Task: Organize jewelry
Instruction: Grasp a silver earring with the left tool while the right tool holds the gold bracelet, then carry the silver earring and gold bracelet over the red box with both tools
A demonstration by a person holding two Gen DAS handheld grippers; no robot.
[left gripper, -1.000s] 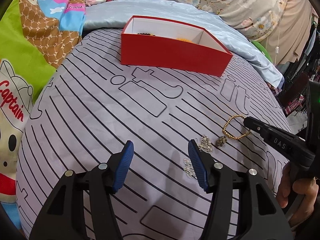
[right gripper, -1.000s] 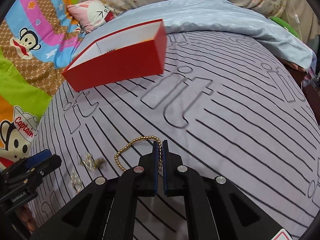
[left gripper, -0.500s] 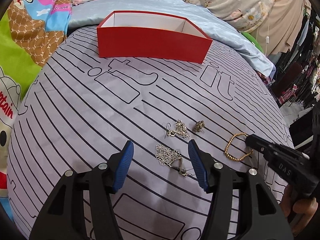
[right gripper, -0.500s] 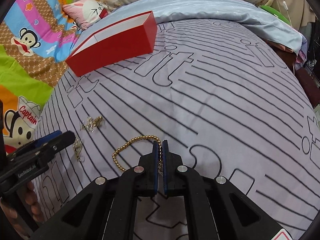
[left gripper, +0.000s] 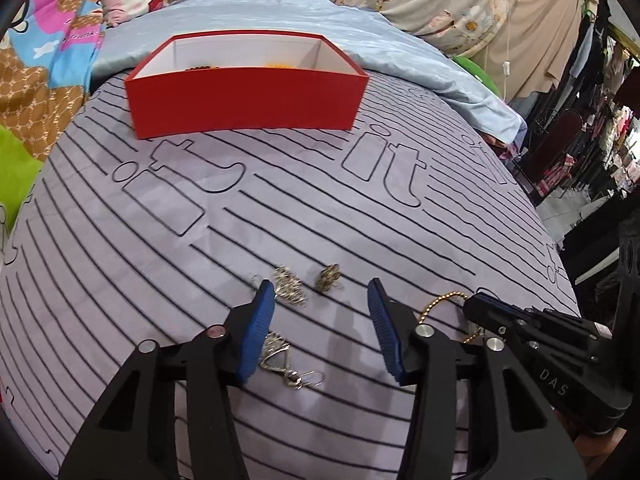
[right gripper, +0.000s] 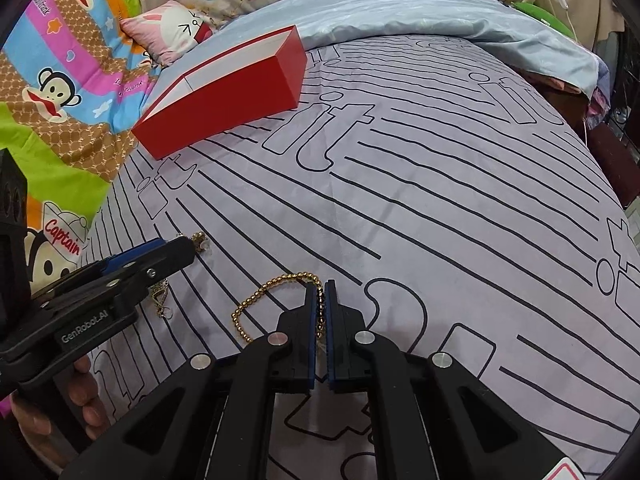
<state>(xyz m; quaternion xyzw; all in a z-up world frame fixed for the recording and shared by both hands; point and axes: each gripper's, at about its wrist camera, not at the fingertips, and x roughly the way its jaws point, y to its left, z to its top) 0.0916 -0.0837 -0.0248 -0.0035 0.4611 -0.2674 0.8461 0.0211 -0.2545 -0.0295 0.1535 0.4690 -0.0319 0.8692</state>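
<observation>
We hold the right claw [right gripper: 320,292] closed to a narrow slit on one side of the gold bead bracelet [right gripper: 256,300], so that the piece can be lifted off the bed [right gripper: 440,200] whole; the rest of its loop lies slack on the sheet to the left. The left claw [left gripper: 320,296] is spread wide and grips nothing, poised low over the loose earrings [left gripper: 288,284], which we judge to be its next pick. One earring [left gripper: 288,360] lies partly under the left finger, so its shape is unclear. The red box [left gripper: 248,100] stands well apart at the far side of the bed, open side up as the destination; only a few beads show above its near wall, and its contents are otherwise hidden.
</observation>
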